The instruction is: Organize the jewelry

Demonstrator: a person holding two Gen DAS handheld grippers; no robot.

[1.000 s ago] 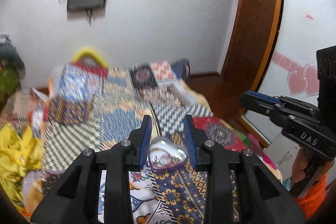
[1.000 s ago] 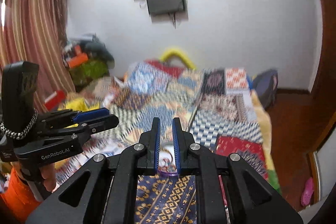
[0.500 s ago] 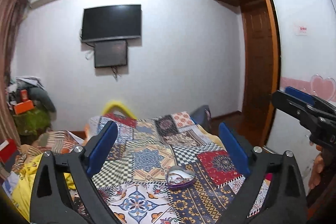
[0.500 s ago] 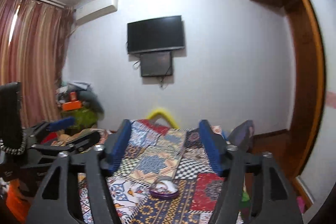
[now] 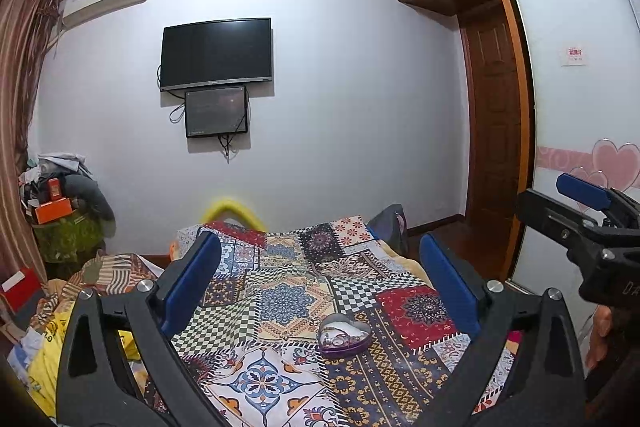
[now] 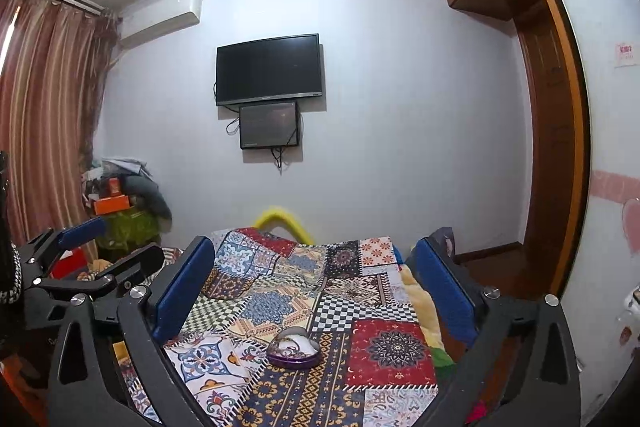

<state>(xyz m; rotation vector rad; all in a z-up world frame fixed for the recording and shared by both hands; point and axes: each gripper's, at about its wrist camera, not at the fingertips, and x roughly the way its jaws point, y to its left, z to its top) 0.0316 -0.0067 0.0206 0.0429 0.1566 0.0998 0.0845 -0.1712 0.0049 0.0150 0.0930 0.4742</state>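
Observation:
A purple heart-shaped box (image 5: pixel 343 337) with a clear lid and jewelry inside sits on the patchwork bedspread (image 5: pixel 288 303). It also shows in the right wrist view (image 6: pixel 293 347). My left gripper (image 5: pixel 320 287) is open wide and empty, held above and back from the box. My right gripper (image 6: pixel 316 291) is also open wide and empty, above and back from the box. The right gripper shows at the right edge of the left wrist view (image 5: pixel 580 223). The left gripper shows at the left edge of the right wrist view (image 6: pixel 88 259).
A TV (image 5: pixel 216 53) hangs on the far wall. Clutter is piled at the left (image 5: pixel 60 211) by the curtain. A wardrobe with heart stickers (image 5: pixel 580 107) and a wooden door (image 5: pixel 496 131) stand at the right. Yellow cloth (image 5: pixel 44 359) lies at the bed's left side.
Both grippers opened wide, let go of the heart box and drew back and up. The box now rests on the bedspread.

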